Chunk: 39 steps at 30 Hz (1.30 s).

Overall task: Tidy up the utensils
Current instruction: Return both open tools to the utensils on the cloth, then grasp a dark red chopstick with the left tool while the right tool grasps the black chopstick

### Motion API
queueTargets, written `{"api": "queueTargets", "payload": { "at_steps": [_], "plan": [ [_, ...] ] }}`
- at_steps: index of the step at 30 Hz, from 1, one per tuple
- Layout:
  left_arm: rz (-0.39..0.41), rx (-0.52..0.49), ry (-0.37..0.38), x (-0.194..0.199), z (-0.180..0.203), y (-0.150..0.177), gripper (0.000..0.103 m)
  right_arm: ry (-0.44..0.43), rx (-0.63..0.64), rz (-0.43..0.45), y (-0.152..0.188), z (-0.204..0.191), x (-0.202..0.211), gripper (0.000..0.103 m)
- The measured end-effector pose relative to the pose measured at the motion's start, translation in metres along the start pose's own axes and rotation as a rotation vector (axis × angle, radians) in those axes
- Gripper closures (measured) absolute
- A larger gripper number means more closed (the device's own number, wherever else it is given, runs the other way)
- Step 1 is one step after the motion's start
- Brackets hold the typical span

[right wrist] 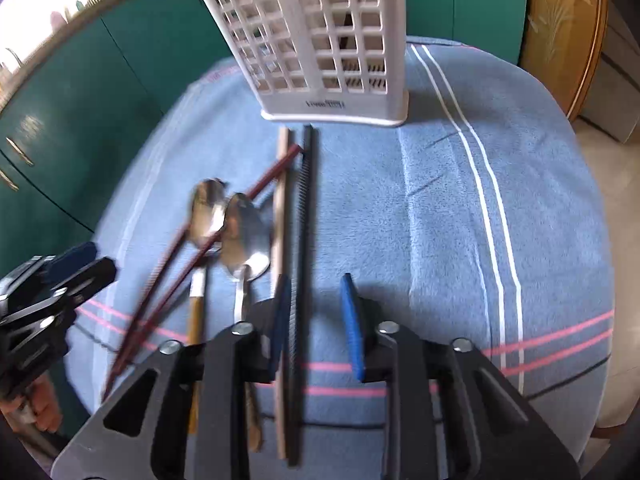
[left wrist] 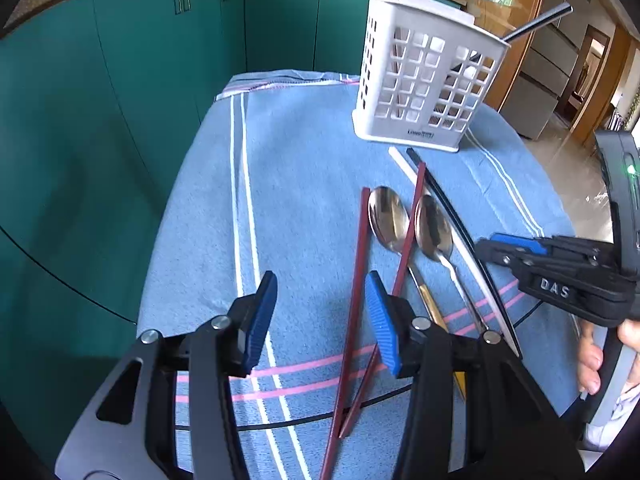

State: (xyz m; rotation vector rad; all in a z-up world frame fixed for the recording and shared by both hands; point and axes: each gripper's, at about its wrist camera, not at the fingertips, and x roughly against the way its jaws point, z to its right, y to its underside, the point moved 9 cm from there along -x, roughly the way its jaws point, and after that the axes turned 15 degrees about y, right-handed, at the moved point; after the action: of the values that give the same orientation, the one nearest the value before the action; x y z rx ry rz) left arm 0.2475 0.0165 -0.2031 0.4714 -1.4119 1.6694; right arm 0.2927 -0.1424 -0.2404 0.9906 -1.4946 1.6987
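A white slotted utensil holder (left wrist: 424, 80) stands at the far end of the blue towel (left wrist: 304, 184), with a black and a white chopstick standing in it; it also shows in the right wrist view (right wrist: 320, 40). On the towel lie two dark red chopsticks (left wrist: 356, 300), two metal spoons (left wrist: 388, 216), a white chopstick (left wrist: 408, 170) and a black chopstick (left wrist: 448, 204). My left gripper (left wrist: 324, 320) is open, with one red chopstick between its jaws. My right gripper (right wrist: 316, 320) is open above the black chopstick (right wrist: 306, 220) and the pale chopstick (right wrist: 280, 216).
Teal cabinet doors (left wrist: 120, 100) stand behind and left of the table. Wooden furniture (left wrist: 520, 0) and floor lie to the right. The right gripper (left wrist: 560, 276) shows at the right edge of the left wrist view. The left gripper (right wrist: 52, 292) shows at the left of the right wrist view.
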Motion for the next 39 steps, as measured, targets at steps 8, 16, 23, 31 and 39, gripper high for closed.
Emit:
{"api": "queueTargets", "payload": {
  "at_steps": [8,16,23,31,39],
  "plan": [
    [-0.039,0.008,0.002,-0.014,-0.003,0.006,0.057,0.077,0.026,0.011,0.002,-0.005,-0.002,0.097],
    [-0.056,0.004,0.018,-0.022,-0.001,0.008,0.057,0.055,-0.113,-0.055,0.045,0.047,0.02,0.097],
    [-0.111,-0.017,0.01,-0.039,0.006,0.012,0.057,0.023,-0.084,-0.041,0.069,0.046,0.041,0.096],
    [-0.119,0.007,-0.03,-0.034,-0.004,0.014,0.097,0.017,-0.105,-0.021,0.061,0.045,0.04,0.076],
    [-0.154,0.048,-0.025,-0.015,-0.008,0.039,0.097,0.027,-0.13,-0.032,0.062,0.053,0.034,0.075]
  ]
}}
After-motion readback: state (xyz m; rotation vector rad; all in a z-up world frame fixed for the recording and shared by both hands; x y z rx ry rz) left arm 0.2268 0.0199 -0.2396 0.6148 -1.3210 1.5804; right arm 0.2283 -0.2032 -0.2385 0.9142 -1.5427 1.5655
